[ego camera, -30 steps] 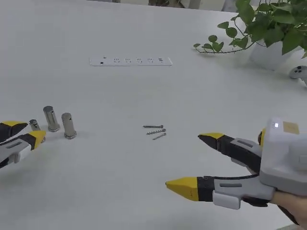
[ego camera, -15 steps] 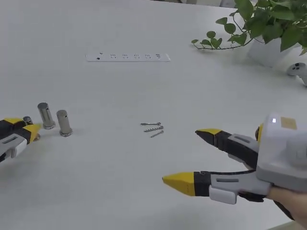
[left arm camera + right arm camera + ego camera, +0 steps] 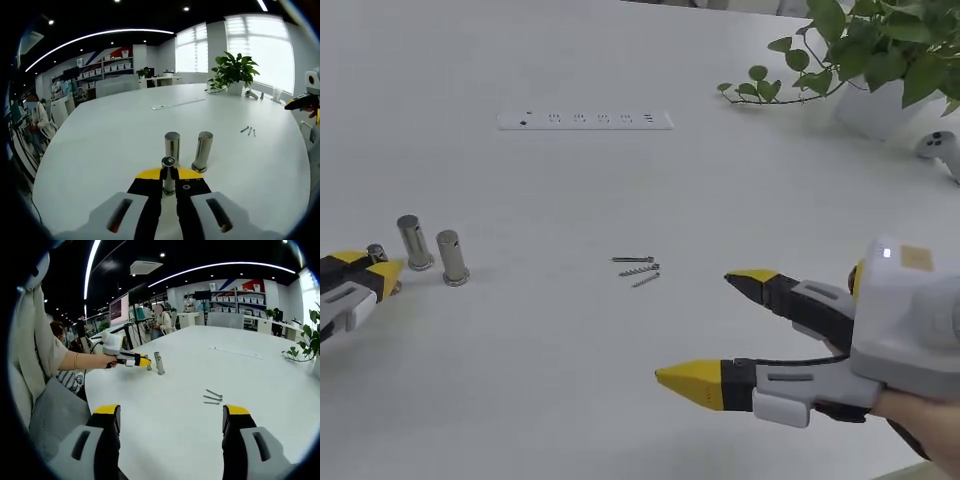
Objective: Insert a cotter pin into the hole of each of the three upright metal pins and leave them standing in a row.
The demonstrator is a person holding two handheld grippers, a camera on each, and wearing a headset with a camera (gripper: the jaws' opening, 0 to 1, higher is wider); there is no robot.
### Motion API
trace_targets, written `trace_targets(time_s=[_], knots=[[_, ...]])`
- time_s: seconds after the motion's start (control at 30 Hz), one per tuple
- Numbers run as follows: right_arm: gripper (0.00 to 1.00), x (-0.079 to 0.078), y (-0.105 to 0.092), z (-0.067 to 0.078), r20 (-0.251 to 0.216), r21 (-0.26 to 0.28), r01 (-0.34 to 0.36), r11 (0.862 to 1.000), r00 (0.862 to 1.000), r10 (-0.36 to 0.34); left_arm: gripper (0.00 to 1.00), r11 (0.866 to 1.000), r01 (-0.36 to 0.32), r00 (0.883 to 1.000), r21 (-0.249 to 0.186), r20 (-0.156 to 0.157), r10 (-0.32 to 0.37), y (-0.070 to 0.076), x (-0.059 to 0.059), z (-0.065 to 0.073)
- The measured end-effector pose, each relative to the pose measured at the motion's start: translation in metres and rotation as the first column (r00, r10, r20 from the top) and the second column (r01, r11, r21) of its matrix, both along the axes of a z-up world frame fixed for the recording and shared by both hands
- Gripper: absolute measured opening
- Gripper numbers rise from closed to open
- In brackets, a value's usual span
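We see the left gripper [image 3: 375, 268], lower left, fingers pinching a short upright silver metal pin [image 3: 168, 167]; right gripper [image 3: 695, 326] fingers gape wide.

No legible text — seemingly none anywhere

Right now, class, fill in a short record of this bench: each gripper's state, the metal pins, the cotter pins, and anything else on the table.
left gripper: shut on one upright metal pin
right gripper: open, holding nothing, above the table
other two metal pins: upright, side by side, just beyond the left gripper
cotter pins: three, lying loose together mid-table, none inserted
far side: power strip, potted plant
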State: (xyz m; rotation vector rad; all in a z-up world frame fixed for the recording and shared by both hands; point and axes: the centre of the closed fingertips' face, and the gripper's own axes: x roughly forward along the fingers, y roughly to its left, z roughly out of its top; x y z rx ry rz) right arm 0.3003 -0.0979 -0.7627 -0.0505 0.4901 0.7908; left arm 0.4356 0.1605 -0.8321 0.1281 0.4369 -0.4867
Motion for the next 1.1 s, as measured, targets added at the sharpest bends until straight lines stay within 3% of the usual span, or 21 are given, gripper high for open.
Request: trace_targets(time_s=[0.27, 0.4, 0.53, 0.9, 1.1], knots=[[0.86, 0.000, 0.001, 0.000, 0.001, 0.002, -0.004, 1.000, 1.000, 0.004, 0.07, 1.000, -0.007, 1.000, 0.009, -0.010, 0.007, 0.003, -0.003, 0.000], [0.86, -0.001, 0.003, 0.000, 0.002, 0.004, -0.007, 1.000, 1.000, 0.007, 0.07, 1.000, 0.007, 1.000, 0.028, -0.003, -0.007, 0.003, -0.013, 0.001], [0.86, -0.001, 0.005, 0.001, 0.004, 0.004, -0.013, 1.000, 1.000, 0.013, 0.07, 1.000, 0.020, 1.000, 0.017, -0.002, -0.020, -0.001, -0.019, 0.005], [0.86, -0.007, 0.007, 0.004, 0.014, 0.007, -0.024, 1.000, 1.000, 0.024, 0.07, 0.998, 0.066, 0.998, 0.014, 0.011, -0.066, -0.023, -0.039, 0.013], [0.86, -0.011, 0.007, 0.004, 0.015, 0.007, -0.025, 1.000, 1.000, 0.024, 0.07, 0.996, 0.092, 0.996, 0.007, 0.003, -0.092, -0.041, -0.050, 0.012]])
